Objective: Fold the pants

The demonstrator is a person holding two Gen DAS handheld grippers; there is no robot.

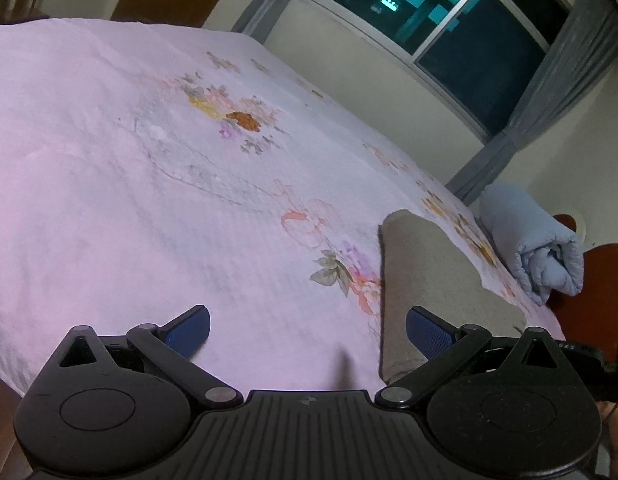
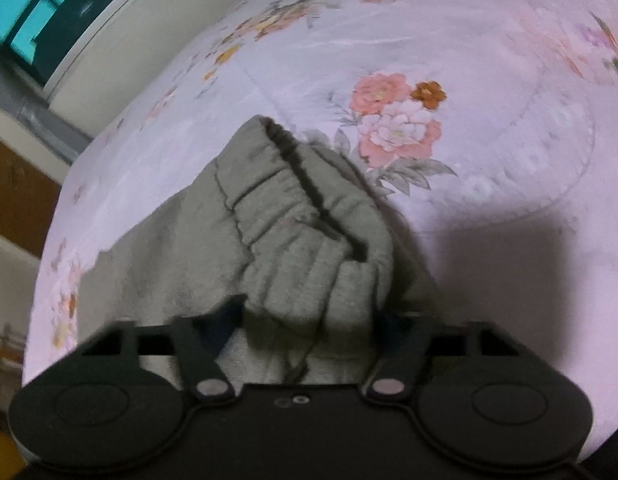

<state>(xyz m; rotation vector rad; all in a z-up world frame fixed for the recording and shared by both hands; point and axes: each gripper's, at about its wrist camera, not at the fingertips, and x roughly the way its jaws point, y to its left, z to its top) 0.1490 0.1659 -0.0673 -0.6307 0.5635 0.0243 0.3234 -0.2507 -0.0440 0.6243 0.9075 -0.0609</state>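
The grey-brown pants [image 1: 429,280] lie as a long folded strip on the pink floral bedsheet [image 1: 149,160] at the right, near the bed's edge. My left gripper [image 1: 307,334] is open and empty just above the sheet, its right blue pad [image 1: 429,336] beside the pants' near end. In the right wrist view the pants' elastic waistband [image 2: 305,216] is bunched up and lifted. My right gripper [image 2: 309,320] is shut on that waistband fabric, and its pads are mostly hidden by the cloth.
A rolled light-blue blanket [image 1: 537,248] lies at the bed's far right edge next to a reddish-brown headboard [image 1: 601,280]. A window [image 1: 449,12] with grey curtains is behind the bed. The sheet [image 2: 509,120] spreads wide around the pants.
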